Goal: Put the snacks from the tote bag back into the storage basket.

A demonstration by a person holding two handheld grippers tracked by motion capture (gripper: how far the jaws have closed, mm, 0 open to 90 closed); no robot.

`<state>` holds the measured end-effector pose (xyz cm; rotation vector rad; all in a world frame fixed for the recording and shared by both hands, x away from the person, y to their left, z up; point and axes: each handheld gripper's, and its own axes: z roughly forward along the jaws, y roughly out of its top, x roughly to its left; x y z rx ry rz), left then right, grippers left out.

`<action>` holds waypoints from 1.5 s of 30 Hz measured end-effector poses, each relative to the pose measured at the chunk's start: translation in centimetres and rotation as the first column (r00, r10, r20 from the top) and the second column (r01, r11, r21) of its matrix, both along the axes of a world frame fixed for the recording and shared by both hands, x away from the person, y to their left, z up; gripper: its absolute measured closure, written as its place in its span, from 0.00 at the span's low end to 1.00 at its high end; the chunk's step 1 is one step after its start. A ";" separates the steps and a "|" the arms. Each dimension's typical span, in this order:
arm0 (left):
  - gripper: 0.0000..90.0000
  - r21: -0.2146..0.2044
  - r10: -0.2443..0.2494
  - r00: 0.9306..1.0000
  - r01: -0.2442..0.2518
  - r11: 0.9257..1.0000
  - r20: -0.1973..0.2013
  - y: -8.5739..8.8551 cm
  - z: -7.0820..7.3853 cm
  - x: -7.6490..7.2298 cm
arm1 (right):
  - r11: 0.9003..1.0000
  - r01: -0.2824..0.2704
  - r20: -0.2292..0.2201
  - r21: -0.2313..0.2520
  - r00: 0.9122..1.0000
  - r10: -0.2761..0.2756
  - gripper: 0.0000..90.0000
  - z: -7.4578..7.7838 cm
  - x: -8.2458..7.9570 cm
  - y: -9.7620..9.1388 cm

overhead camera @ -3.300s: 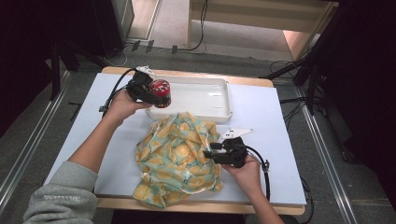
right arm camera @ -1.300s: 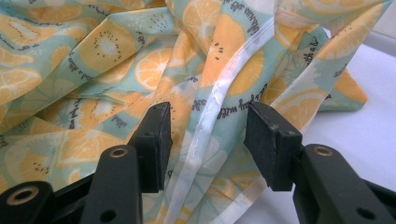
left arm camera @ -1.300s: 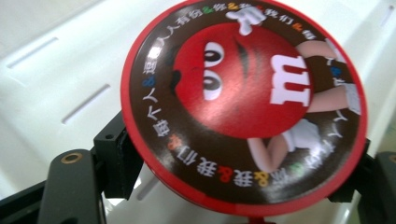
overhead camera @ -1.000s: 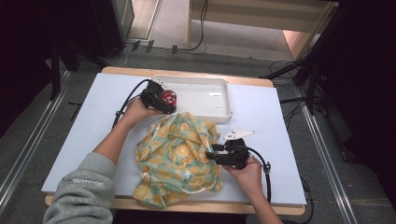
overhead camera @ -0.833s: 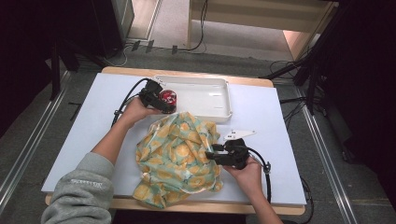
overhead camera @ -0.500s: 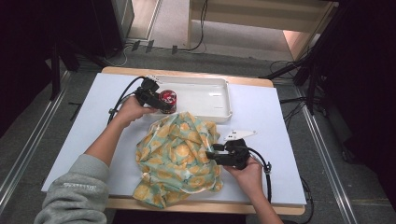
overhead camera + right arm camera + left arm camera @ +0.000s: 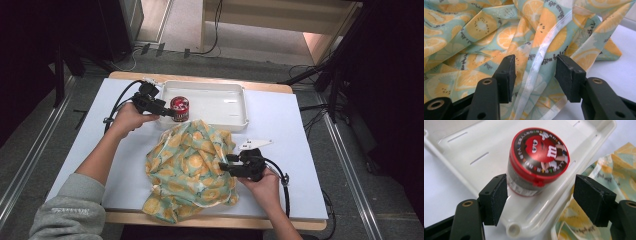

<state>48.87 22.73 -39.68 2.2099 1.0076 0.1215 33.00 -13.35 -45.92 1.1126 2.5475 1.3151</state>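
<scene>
A round candy tub [image 7: 179, 106] [image 7: 537, 160] with a red printed lid stands upright in the near left corner of a white tray [image 7: 225, 95] [image 7: 469, 150]. My left gripper [image 7: 167, 113] [image 7: 540, 178] sits just left of the tub. Its jaws have just been closing a little, but they stand apart on either side of the tub without pressing it. A cloth printed with orange slices [image 7: 190, 165] [image 7: 486, 30] lies crumpled in front of the tray. My right gripper [image 7: 225, 162] [image 7: 535, 60] rests at the cloth's right edge, open, with a white hem lying between its jaws.
The white table top [image 7: 90, 135] has bare room at the left and the far right. The tray lies along the back edge. Cables trail from both grippers across the table, and dark floor with more cables surrounds it.
The left gripper has drawn back to the left and up from the tub, which stays standing in the tray. The right gripper and the cloth have not moved.
</scene>
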 end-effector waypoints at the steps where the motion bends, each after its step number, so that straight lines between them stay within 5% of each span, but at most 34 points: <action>1: 0.32 -0.005 0.000 1.000 0.000 1.000 0.001 0.2 0.1 -0.2 | 1.000 0.001 0.000 -0.001 1.000 -0.001 0.57 0.0 0.0 0.0; 10: 0.51 -0.026 0.013 0.999 -0.012 1.000 0.035 0.6 1.6 -1.9 | 1.000 0.004 0.006 0.004 1.000 -0.004 0.57 0.2 0.1 0.1; 17: 0.60 0.001 0.034 0.999 -0.034 0.999 0.024 -0.2 2.5 -2.6 | 1.000 -0.002 0.007 0.004 1.000 0.002 0.57 0.2 0.4 0.3; 23: 0.84 0.006 0.014 0.998 -0.014 1.000 0.065 -1.5 2.7 -2.6 | 1.000 -0.009 0.010 0.001 1.000 0.009 0.57 0.3 0.4 0.5; 28: 1.00 0.021 -0.007 0.999 0.006 1.000 0.052 -3.0 2.5 -2.3 | 1.000 -0.016 0.010 -0.001 1.000 0.016 0.57 0.2 0.5 0.6; 45: 1.00 0.034 -0.018 1.000 0.018 0.999 0.017 -7.6 1.0 0.0 | 1.000 -0.025 0.009 -0.003 1.000 0.025 0.58 0.2 0.3 0.6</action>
